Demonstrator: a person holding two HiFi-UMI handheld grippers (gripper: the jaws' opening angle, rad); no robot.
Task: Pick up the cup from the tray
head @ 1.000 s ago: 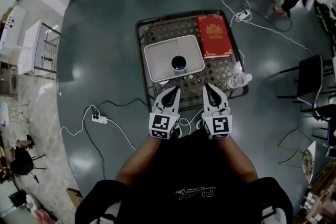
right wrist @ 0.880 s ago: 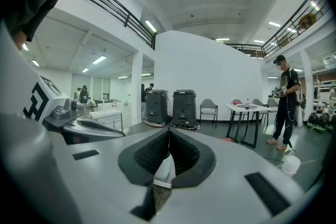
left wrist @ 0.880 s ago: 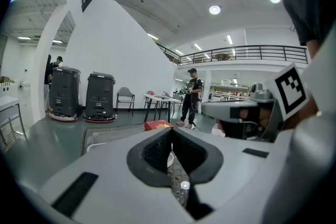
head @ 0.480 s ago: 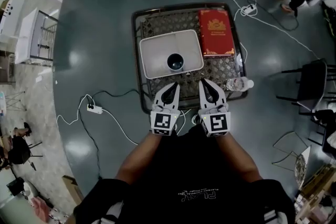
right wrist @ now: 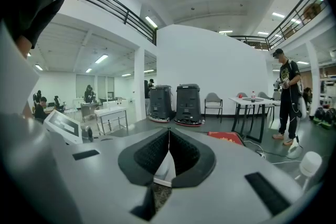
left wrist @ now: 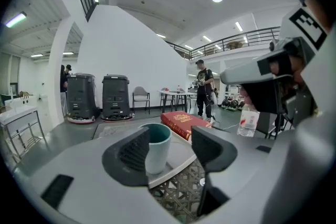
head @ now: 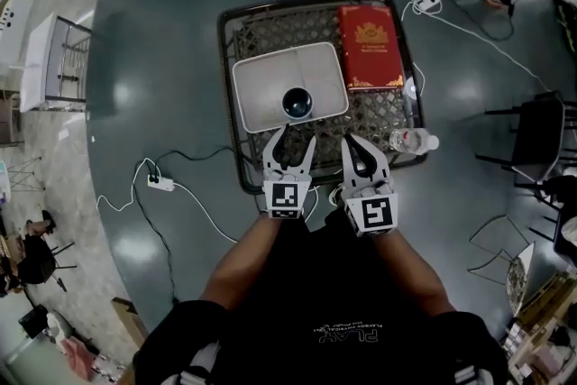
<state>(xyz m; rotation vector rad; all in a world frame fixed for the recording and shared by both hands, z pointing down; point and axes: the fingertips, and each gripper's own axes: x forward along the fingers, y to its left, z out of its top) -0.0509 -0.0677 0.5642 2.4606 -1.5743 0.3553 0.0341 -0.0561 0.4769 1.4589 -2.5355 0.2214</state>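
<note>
Right claw: jaws pressed together, ribbed pads meeting along one straight seam, nothing between them. Under the seam, a sliver of white tray with the woven bench showing beneath. Red book lies just right of the jaws. Farther back, two dark machines stand against a white wall. A person stands far right.

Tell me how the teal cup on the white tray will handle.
The upright teal cup looks rigid, so should take a squeeze. Its smooth wall may slip; taller than wide, it could tip if nudged. The left gripper's opening jaws hold nothing.
</note>
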